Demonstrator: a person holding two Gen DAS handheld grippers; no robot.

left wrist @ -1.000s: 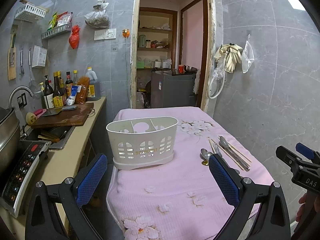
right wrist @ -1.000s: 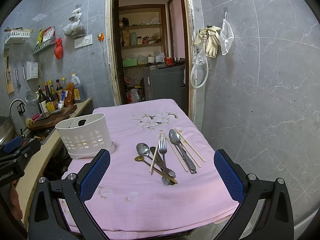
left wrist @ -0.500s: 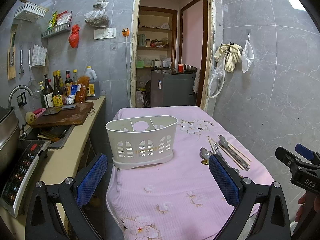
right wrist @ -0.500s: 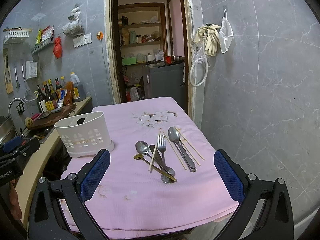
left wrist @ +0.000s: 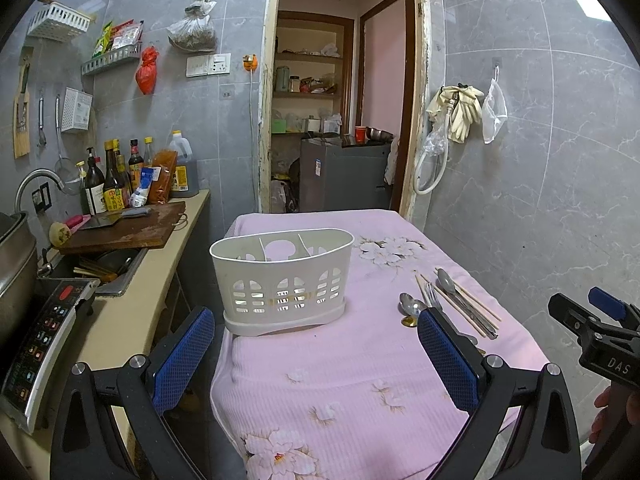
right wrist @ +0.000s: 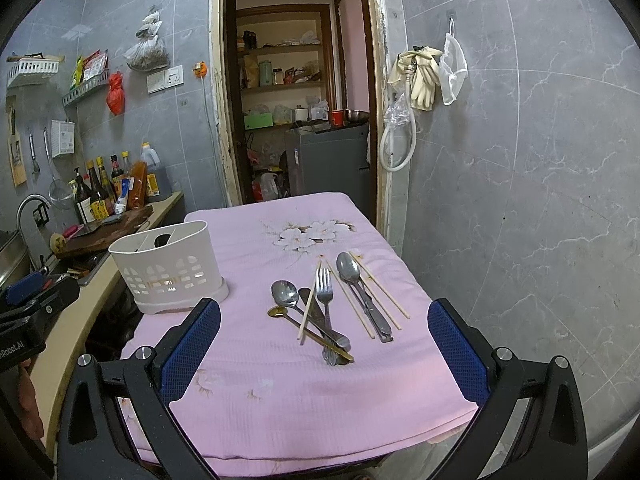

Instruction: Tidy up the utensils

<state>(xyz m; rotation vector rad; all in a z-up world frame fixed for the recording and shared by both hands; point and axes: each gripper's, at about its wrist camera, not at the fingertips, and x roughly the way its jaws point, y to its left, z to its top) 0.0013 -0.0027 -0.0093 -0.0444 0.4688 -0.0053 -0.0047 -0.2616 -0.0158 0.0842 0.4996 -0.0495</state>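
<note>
Little has moved since the earlier frames: we see both views edged slightly nearer the worktop. From the left wrist, our left tongs (left wrist: 316, 354) stand wide apart, empty, facing the white caddy (left wrist: 282, 276) on the pink cloth (left wrist: 360, 364); the utensils lie to its right. From the right wrist, our right tongs (right wrist: 324, 352) stand wide apart, empty, above the fork (right wrist: 325, 300), spoons (right wrist: 285, 294) and chopsticks (right wrist: 310, 304), heaped right of the caddy.

Even, fairly dim indoor light falls from overhead, leaving a bright reflection on the wall tile (left wrist: 591, 3) in the upper right. Both fisheye views bend straight lines toward black corner vignettes; focus stays sharp, shadows soft.
</note>
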